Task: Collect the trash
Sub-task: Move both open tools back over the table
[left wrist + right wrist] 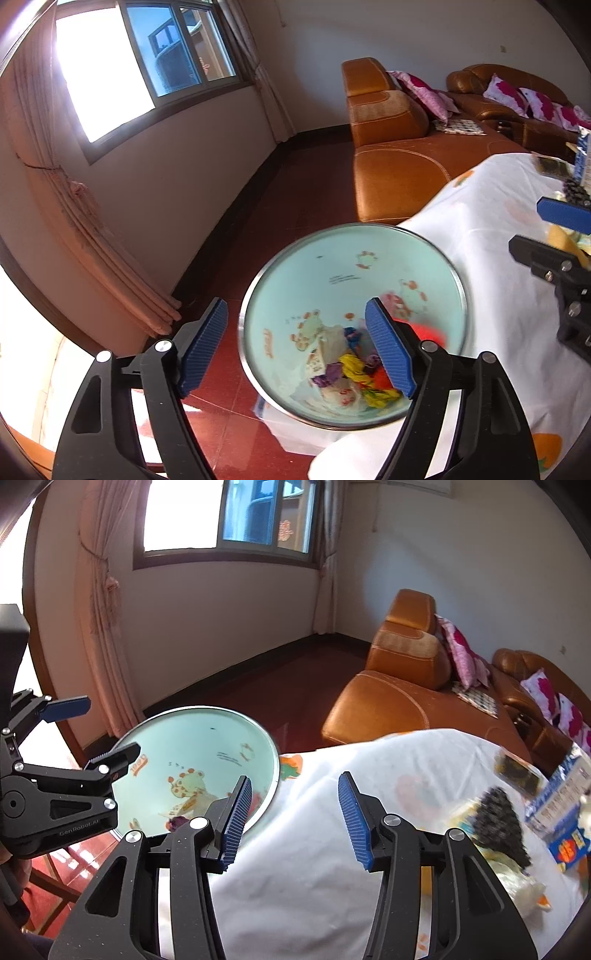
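Mint trash bin (332, 266) upright, mouth upward

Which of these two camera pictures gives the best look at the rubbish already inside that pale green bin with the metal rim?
The left wrist view: it looks down into the pale green bin with the metal rim, showing the crumpled coloured wrappers at the bottom. The right wrist view shows the bin more from the side, with a black gripper hiding most of its contents.
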Demonstrator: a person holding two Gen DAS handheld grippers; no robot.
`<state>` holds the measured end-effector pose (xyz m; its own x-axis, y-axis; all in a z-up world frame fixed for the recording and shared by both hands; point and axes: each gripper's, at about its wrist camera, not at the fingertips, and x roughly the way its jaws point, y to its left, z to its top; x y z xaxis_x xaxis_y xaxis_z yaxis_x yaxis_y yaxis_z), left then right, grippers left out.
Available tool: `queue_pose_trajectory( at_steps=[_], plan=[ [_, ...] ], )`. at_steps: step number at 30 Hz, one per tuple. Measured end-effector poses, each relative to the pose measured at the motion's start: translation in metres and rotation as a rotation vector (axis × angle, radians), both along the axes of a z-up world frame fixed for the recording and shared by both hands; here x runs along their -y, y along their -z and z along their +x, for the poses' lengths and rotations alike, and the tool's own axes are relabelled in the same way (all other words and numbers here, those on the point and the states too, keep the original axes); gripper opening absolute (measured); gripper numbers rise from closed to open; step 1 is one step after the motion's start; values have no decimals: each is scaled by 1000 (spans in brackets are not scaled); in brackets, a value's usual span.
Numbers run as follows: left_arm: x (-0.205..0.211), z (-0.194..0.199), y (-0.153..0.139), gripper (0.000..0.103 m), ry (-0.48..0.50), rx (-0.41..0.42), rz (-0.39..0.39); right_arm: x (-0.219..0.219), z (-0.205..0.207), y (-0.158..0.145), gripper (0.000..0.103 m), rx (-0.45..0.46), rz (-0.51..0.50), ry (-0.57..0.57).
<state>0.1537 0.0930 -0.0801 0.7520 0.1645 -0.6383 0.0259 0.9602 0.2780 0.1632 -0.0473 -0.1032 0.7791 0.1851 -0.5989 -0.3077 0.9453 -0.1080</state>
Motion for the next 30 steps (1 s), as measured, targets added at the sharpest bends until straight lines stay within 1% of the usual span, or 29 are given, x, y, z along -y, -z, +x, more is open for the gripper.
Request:
queue_pose_trajectory(
  at_steps=[4,6,9,12,16,18,20,22,25,27,28,30],
  plan=[
    [17,-7,4,78,34,-3,1,29,-12,-8,51,16,7,50],
    [27,-10,6,82,54,-4,-3,51,-22,-12,52,29,11,84],
    [44,-14,7,82,83,-5,1,84,-35,-18,53,47,17,152],
    [64,-20,8,83,117,-1,14,123,-46,-20,53,58,27,241],
    [85,-24,9,83,155,1,31,184,-49,-15,53,37,51,395],
    [95,-26,10,84,167,6,43,221,-41,-7,58,-10,50,497],
    [102,-25,10,84,175,4,51,249,-30,5,58,-57,56,548],
    [111,-25,11,84,183,8,60,269,-19,16,58,-83,37,597],
    [121,-23,14,88,190,8,73,290,-1,36,58,-148,39,620],
    [127,-21,16,89,193,5,82,291,5,44,58,-189,28,604],
    [130,-21,18,89,197,1,84,289,5,48,58,-211,6,594],
    [133,-21,20,90,203,-3,86,286,1,52,58,-243,-6,574]
  ],
)
